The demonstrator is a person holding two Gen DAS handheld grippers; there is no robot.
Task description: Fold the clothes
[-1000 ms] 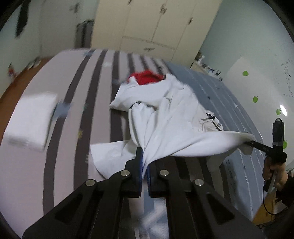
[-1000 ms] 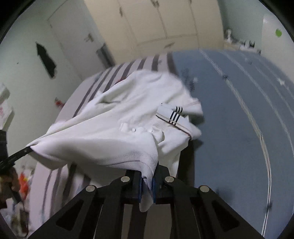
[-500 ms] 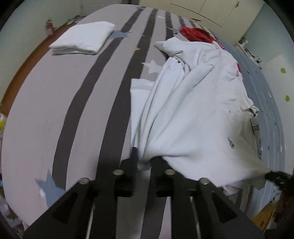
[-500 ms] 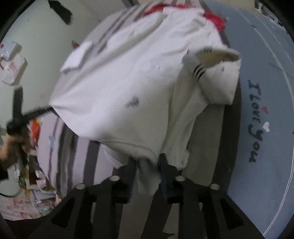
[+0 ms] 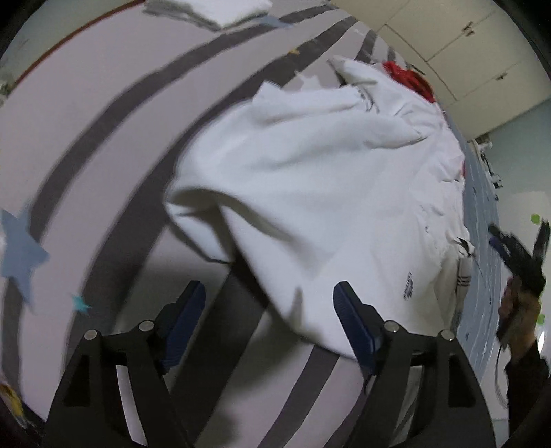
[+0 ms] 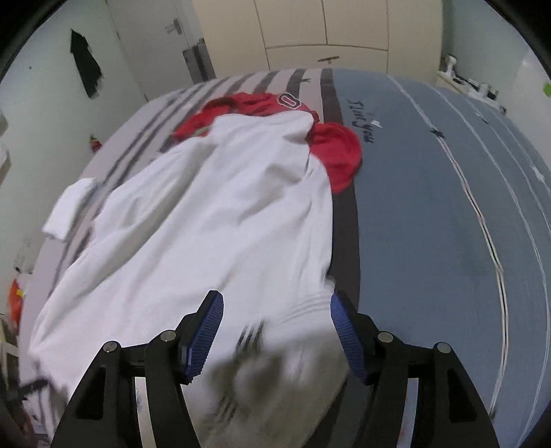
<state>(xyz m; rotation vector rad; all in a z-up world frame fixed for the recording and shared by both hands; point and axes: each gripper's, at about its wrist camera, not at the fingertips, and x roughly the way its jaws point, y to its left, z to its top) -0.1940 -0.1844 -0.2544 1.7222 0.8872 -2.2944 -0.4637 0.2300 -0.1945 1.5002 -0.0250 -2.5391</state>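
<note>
White cotton polo shirt [image 6: 213, 224] spread lengthwise along the bed [image 6: 430, 206], just left of where the grey stripes meet the blue half. Striped collar end bunched at the near edge, far end draped over a red garment [image 6: 341, 151] toward the head. Left gripper [image 5: 268, 287] with jaws apart, just been opening; one shirt edge lies loose under the gap by the right-hand finger, with no pad pressing on it. Right gripper [image 6: 275, 298] likewise apart and just been opening, over the rumpled collar, cloth below the gap but not pinched. Likely trouble from here: creases locked in, if folded before smoothing the ridges that run down the body. Lopsided fold, with the far end riding on the red lump instead of flat bedding. Near corner on the left apparently curled under, so a pinch there may take two layers, or the bedsheet as well. Collar end close to the near edge and free, so possibly sliding off. Folded white stack [image 5: 220, 10] toward the far left corner, well apart and safe.
</note>
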